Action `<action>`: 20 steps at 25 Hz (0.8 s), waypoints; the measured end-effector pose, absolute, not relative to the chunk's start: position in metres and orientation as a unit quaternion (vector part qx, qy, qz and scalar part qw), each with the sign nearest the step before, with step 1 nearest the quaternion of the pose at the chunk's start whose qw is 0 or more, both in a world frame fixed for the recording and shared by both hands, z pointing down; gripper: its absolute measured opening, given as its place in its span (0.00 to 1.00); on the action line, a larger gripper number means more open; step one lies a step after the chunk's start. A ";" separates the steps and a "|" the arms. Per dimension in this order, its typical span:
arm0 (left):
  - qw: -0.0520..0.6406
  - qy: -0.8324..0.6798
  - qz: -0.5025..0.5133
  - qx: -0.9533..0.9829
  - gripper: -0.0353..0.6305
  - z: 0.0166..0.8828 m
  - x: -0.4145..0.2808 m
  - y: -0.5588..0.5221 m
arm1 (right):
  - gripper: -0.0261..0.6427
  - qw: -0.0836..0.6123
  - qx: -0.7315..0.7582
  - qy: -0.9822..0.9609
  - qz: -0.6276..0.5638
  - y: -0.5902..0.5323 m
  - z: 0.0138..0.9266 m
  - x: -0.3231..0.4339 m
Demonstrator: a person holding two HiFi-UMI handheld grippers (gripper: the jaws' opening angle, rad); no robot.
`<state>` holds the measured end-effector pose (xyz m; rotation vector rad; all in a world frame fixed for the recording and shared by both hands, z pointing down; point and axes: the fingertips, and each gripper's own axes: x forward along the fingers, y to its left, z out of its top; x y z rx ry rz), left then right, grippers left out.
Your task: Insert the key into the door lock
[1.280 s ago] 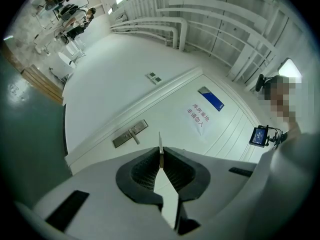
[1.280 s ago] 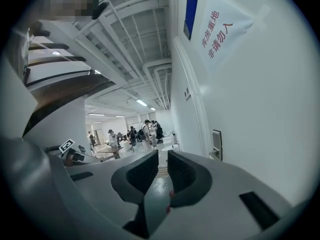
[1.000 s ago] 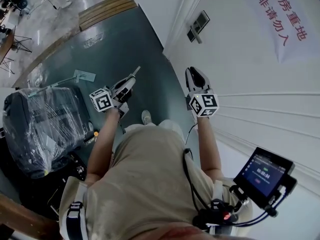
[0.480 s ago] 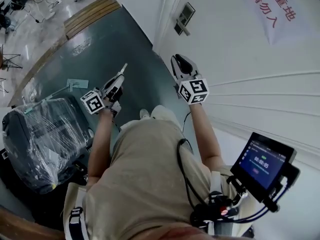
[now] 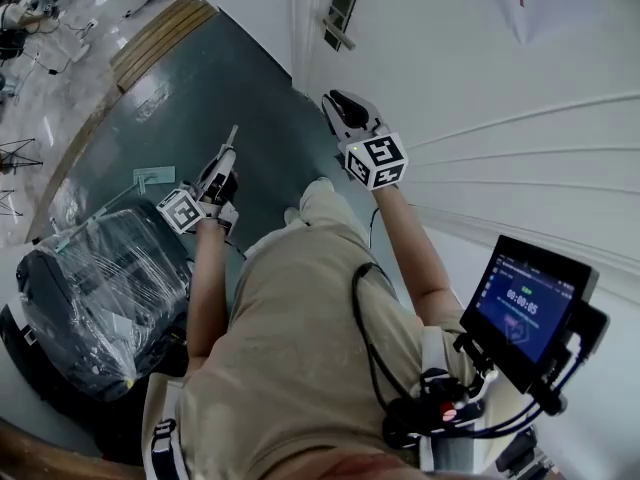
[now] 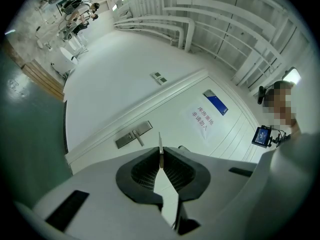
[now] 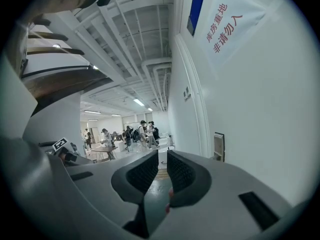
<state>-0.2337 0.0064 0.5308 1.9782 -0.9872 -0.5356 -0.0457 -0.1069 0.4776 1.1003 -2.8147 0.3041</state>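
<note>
Key (image 6: 160,142): thin metal blade, standing edge-on out of the left gripper (image 6: 160,156), whose jaws are clamped together on it. In the head view it points up from the left gripper (image 5: 222,163) over the grey-green floor (image 5: 200,78), well apart from the door lock (image 5: 340,18).

Items, left to right, head view:
- Dark bulky case (image 5: 100,288) wrapped in clear film, on the floor beside the person's left arm.
- Sheet of paper (image 5: 155,176) lying flat on the floor; print too small to read.
- Right gripper (image 5: 335,100): raised near the white door (image 5: 500,168); its own view shows the right gripper (image 7: 162,159) with pads a narrow gap apart and nothing between them.
- Door lock: grey plate with lever handle, ahead of both grippers, nothing in front of it.
- Paper sign (image 6: 202,121), red characters: 库房重地 / 非请勿入. Blue plate (image 6: 216,102) above it, unreadable.
- Small screen (image 5: 525,303) at the person's right hip, lit; figures too small to be sure of.
</note>
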 end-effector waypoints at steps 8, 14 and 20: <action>0.423 -0.396 -0.224 0.784 0.10 0.538 -0.240 0.012 | 0.12 0.055 0.353 -0.928 0.103 -0.097 0.483 -0.050; 0.431 -0.405 -0.238 0.770 0.10 0.513 -0.232 0.001 | 0.11 0.058 0.326 -0.938 0.105 -0.101 0.457 -0.056; 0.428 -0.405 -0.234 0.773 0.10 0.511 -0.229 -0.002 | 0.11 0.063 0.315 -0.943 0.092 -0.110 0.441 -0.056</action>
